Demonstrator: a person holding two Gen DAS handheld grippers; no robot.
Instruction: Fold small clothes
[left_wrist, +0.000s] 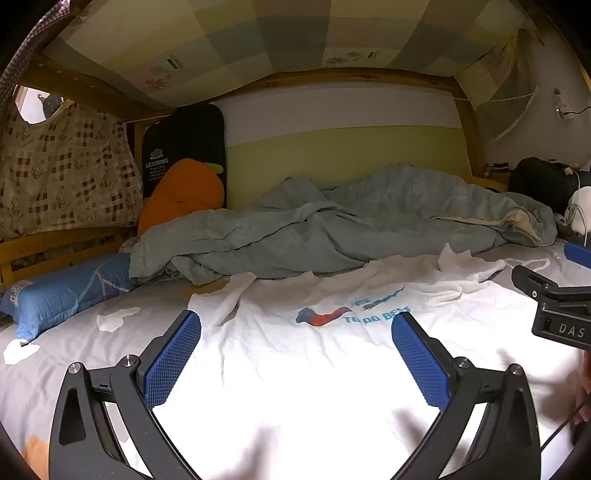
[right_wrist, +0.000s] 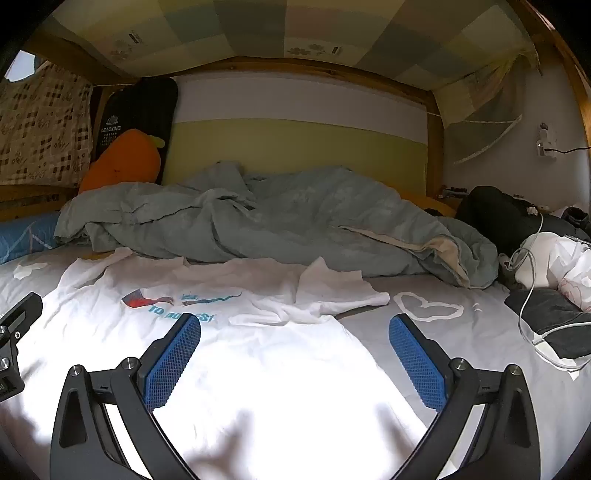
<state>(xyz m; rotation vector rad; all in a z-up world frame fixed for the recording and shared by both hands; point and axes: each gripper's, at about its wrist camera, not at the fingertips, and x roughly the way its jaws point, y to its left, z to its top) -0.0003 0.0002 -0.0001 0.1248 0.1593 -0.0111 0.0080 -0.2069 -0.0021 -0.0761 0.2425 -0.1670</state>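
A white T-shirt (left_wrist: 295, 354) lies spread front-up on the grey bedsheet (left_wrist: 74, 354) of a wooden bunk, its chest print of a red-and-blue swoosh and blue lettering (left_wrist: 369, 315) facing the low ceiling. The shirt's far sleeve (right_wrist: 332, 291) is folded back on itself and rumpled, resting beside a white heart outline (right_wrist: 428, 304) printed on the sheet. The near half of the garment is washed out by bright light.

The left gripper (left_wrist: 295, 354) hovers just above the shirt's lower half, its blue-padded fingers spread wide with only fabric in view between them and nothing pinched. The right gripper (right_wrist: 295, 352) is likewise splayed fully apart, poised over the shirt's right edge, one finger above the cloth and the other above bare sheet. Each tool shows at the margin of the other's view.

Behind the shirt, a crumpled grey-green duvet (left_wrist: 332, 225) runs across the mattress. An orange carrot-shaped plush (left_wrist: 184, 192) leans against a black mat (left_wrist: 184, 147) in the far-left corner, near a blue pillow (left_wrist: 66, 291) and a checked curtain (left_wrist: 66, 173). At the right, a white cable (right_wrist: 528, 295) trails over dark clothing (right_wrist: 550, 321) and a white bag (right_wrist: 565, 258).
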